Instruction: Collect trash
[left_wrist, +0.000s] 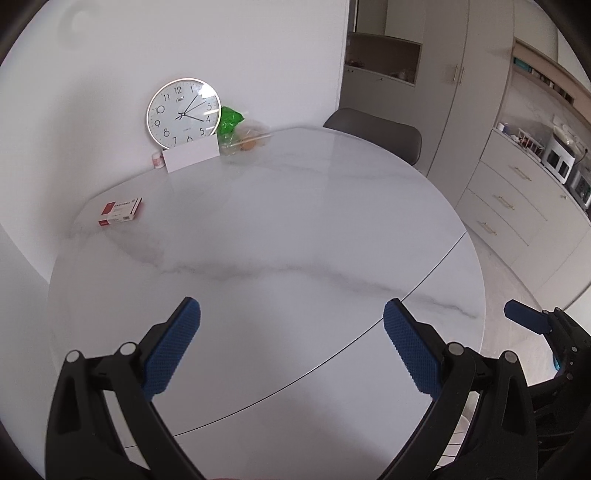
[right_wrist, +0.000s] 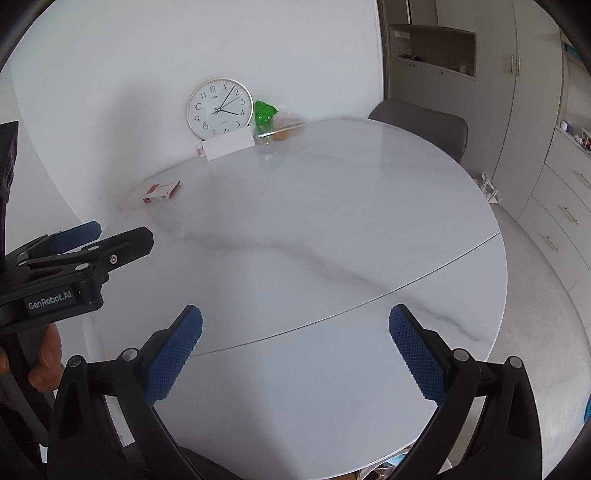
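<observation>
1. A round white marble-look table (left_wrist: 280, 229) with grey veins and one thin seam crossing its near right part carries everything.
2. A round wall clock (left_wrist: 183, 112) stands on the table's far edge, leaning on the wall; it is the landmark.
3. A white card (left_wrist: 191, 154) stands just in front of the clock.
4. A small pink-and-white container (left_wrist: 157, 161) sits left of the card.
5. A green bag (left_wrist: 229, 120) and a clear bag of food (left_wrist: 246, 140) lie right of the clock.
6. A red-and-white box (left_wrist: 120, 211) lies flat, well left and nearer than the clock.
</observation>
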